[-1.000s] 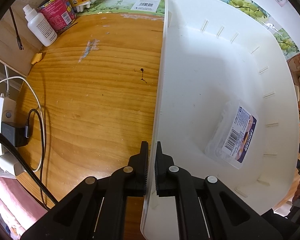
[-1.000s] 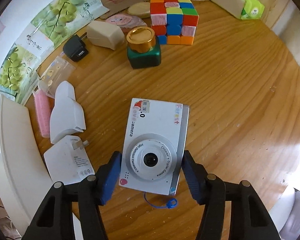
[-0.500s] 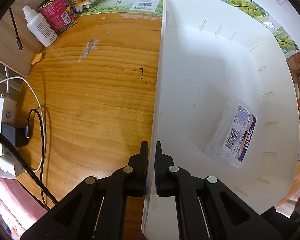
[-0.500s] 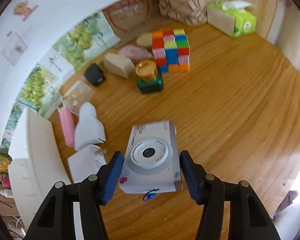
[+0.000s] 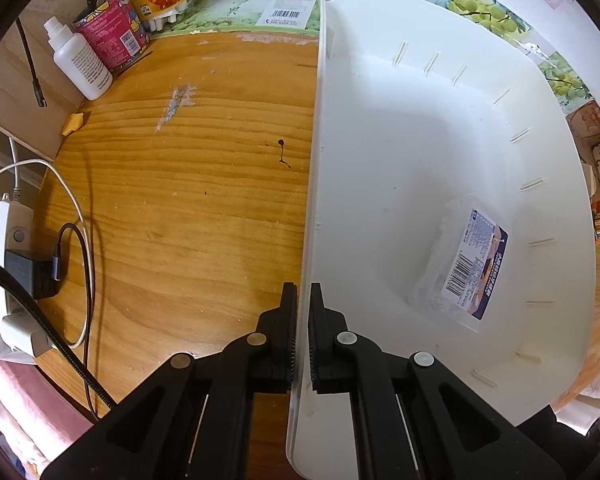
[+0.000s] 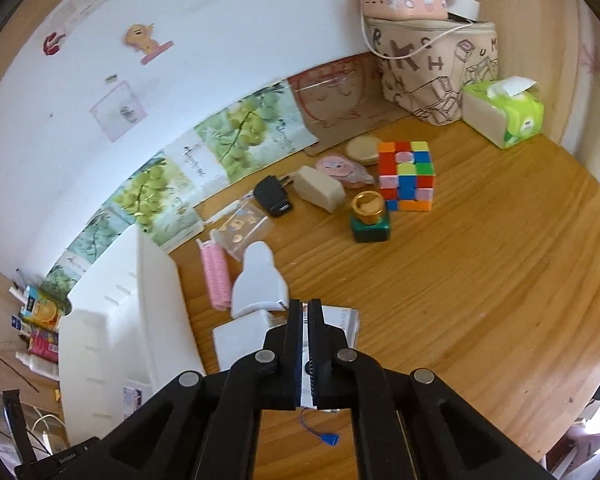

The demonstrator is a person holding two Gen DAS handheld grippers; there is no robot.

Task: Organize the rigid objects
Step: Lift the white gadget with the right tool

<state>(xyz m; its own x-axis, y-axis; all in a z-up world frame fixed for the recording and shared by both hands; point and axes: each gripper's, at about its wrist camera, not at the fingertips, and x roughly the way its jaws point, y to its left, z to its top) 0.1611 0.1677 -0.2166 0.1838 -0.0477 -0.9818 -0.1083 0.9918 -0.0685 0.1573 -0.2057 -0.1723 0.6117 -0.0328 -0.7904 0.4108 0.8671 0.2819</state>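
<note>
Your right gripper (image 6: 305, 305) is sitting clenched, its 2 jaws almost meeting with only a thin white sliver showing in the gap. The toy camera (image 6: 342, 322) is lying right at and under those jaws. A strip of its white body is peeking out just beside the tips at 3 o'clock, and its blue lanyard (image 6: 327, 436) is trailing on the wooden surface (image 6: 480, 300) at 6 o'clock beneath the gripper's frame. The jaws are too close together to be spanning the camera's body. I am judging that you are not carrying it, though the view is not showing whether a thin edge is pinched. Most of the camera is hidden, so its long axis is not readable either.

The relation you are working with is camera to white bin (image 6: 156, 300). In the right wrist view the bin is standing at 9 o'clock from your right gripper, near but with 2 white adapters and a pink roller between.

Your left gripper (image 5: 303, 292) is clamping the bin's near wall, 1 jaw outside and 1 inside, steadying it. Inside the bin (image 5: 380, 160) a clear labelled box (image 5: 460, 272) is resting at 3 o'clock, leaving the bin's floor toward 12 o'clock free. Your right hand is the nearer one to the camera.
</note>
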